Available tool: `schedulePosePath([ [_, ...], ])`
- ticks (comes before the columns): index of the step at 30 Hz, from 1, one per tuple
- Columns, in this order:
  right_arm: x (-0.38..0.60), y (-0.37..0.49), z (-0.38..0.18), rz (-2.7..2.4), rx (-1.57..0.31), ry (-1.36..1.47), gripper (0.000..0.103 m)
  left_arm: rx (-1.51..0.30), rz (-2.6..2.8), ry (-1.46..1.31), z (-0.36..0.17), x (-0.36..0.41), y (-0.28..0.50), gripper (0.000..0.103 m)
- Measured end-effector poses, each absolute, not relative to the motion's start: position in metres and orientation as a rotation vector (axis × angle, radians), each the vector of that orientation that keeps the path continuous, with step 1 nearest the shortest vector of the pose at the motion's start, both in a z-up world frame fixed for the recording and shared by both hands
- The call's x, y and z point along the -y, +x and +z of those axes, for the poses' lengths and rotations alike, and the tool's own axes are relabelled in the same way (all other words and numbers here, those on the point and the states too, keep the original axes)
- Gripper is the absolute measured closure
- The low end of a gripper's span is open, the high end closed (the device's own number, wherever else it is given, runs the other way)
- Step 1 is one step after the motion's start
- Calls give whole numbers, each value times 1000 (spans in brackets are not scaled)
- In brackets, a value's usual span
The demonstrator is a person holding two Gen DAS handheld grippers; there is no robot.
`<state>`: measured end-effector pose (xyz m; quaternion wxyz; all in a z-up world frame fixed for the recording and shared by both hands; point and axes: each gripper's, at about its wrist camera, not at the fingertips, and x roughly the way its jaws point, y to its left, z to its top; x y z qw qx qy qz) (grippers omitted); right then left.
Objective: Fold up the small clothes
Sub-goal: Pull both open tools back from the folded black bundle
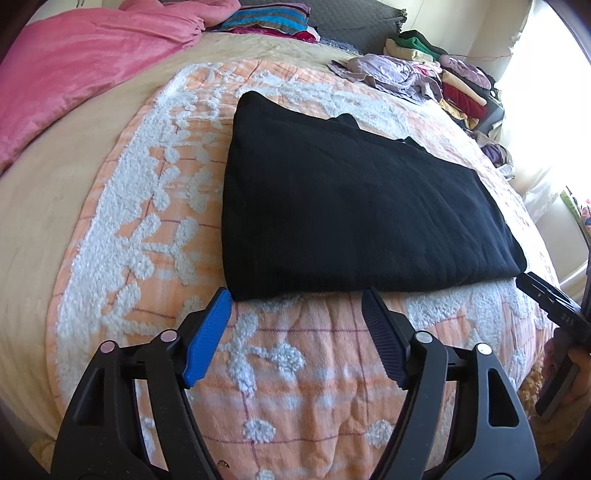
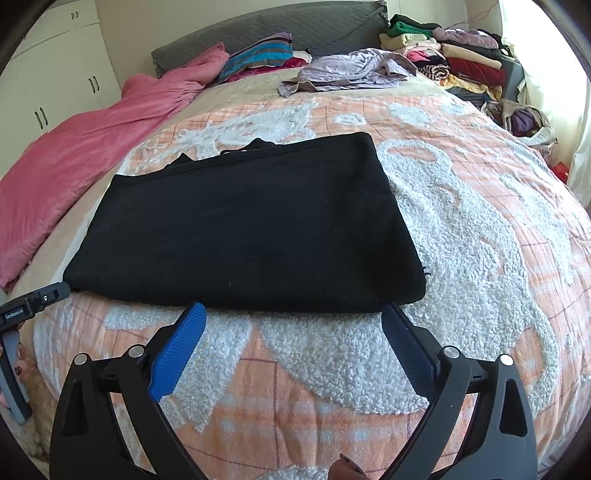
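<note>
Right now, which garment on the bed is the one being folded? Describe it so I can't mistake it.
Start at the orange-and-white tufted blanket covering the bed. On its near part lies the black garment, folded flat into a rectangle just ahead of both open grippers. It is the only black piece and lies alone, unlike the colourful clothes pile by the headboard.

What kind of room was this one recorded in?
Most likely a home bedroom: a bed with a grey headboard, a pink duvet, and white wardrobe doors behind.

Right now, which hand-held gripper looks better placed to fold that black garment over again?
Probably either. The left hand-held gripper sits open at the left near corner of the black garment; the right hand-held gripper is open at the right near edge.
</note>
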<state>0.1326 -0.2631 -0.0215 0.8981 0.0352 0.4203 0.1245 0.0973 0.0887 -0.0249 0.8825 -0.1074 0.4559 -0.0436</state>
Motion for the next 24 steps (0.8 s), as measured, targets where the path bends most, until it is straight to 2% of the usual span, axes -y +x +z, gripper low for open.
schedulePosePath([
  [3, 262, 131, -19, 260, -864, 73, 5, -950, -87, -220, -24, -87, 95, 30],
  [9, 258, 128, -13, 263, -845, 48, 5, -951, -77, -220, -20, -87, 89, 11],
  [24, 226, 125, 4, 328, -805, -8, 5, -932, -41, -240, -8, -99, 85, 10],
])
